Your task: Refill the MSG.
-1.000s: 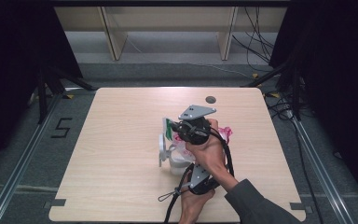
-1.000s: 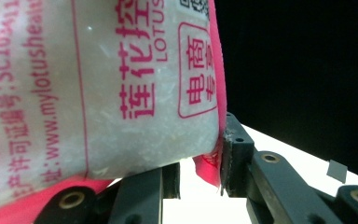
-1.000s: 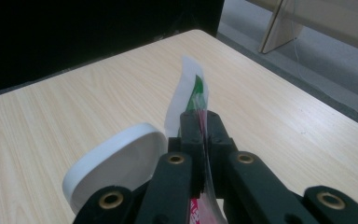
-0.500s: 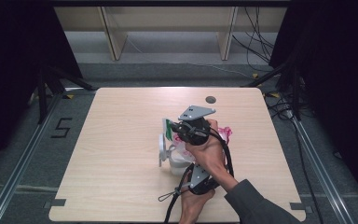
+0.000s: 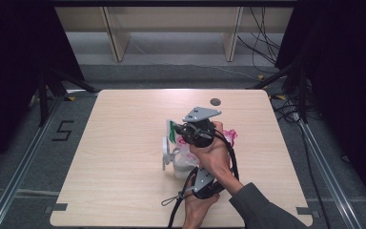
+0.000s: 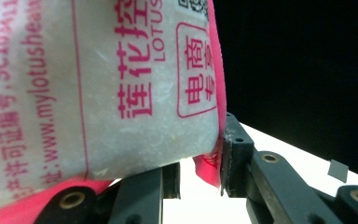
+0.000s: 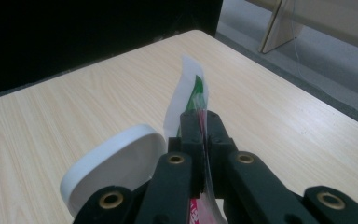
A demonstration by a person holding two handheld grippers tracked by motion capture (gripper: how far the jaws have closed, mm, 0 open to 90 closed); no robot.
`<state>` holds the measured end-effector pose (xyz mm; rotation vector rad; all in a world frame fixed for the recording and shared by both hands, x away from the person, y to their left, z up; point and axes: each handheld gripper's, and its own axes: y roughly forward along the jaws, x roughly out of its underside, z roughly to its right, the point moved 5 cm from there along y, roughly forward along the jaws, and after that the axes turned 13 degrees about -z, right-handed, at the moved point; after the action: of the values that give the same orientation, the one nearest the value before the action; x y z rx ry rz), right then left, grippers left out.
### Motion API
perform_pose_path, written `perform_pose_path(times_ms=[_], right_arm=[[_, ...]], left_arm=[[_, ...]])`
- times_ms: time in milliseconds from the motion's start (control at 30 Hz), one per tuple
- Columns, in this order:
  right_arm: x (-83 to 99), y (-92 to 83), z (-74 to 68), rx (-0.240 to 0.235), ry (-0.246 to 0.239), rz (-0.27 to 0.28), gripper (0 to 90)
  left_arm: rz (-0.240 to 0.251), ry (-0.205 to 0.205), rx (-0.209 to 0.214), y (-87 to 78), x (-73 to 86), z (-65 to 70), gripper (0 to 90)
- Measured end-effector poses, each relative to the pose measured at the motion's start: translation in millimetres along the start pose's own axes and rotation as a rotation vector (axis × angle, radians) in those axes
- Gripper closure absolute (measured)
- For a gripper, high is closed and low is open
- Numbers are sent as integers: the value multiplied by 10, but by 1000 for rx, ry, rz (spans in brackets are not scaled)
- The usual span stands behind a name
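Rice-filled bag with pink edges and red print is hanging at the centre of the high frame, over a white container with an open lid on the table. The right gripper is pinching the bag's green-printed top strip with jaws nearly closed. The left gripper is clamping the bag's lower pink edge, at the lower centre of the high frame.

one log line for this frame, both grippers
left gripper: shut on pink-print bag | right gripper: shut on bag's top edge | white lid: open, beside fingers | table

bag and white lid mid-table, open tabletop around
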<state>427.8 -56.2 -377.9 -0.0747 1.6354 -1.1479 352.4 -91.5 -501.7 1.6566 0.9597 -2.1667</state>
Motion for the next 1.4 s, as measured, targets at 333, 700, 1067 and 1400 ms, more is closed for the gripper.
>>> perform_pose_path(times_ms=[333,700,1067,1400], right_arm=[[2,5,-23,-7,13,2,898],[4,22,-24,7,-5,-4,898],[-2,25,-23,9,-7,2,898],[-3,28,-24,11,-5,4,897]], left_arm=[[0,-1,2,-7,-1,-3,725],[4,-2,0,-10,-6,-1,724],[4,-2,0,-12,-4,0,724],[8,-3,-2,-11,-8,2,724]])
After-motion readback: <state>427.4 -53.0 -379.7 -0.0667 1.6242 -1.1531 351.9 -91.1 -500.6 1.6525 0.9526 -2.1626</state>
